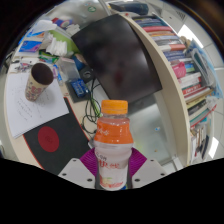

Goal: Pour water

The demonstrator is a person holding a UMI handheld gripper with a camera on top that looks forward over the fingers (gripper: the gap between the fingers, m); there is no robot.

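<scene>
Two gripper fingers [113,165] with pink pads are reaching forward from the camera, and they are clamping a small plastic bottle [114,145] between them, one pad pressing on each side of its lower half. From the gripper view, which is the only view given, the bottle is standing upright, carrying an orange cap [115,106] that is sitting on its neck, and showing an orange and white label.

Beyond the bottle, a white desk [25,112] is spreading out. Well apart from the bottle, to its left and farther back, a paper cup [39,81] with a dark rim is standing on the desk. A dark notebook with a red circle [56,139] is lying between the cup and the fingers. A laptop [118,58] is sitting behind, and shelves of books [188,75] are curving along the right.

Judging by this, the pouring is not yet beginning: the bottle is gripped but capped and untilted, and the cup, likely the target, is waiting at a distance.
</scene>
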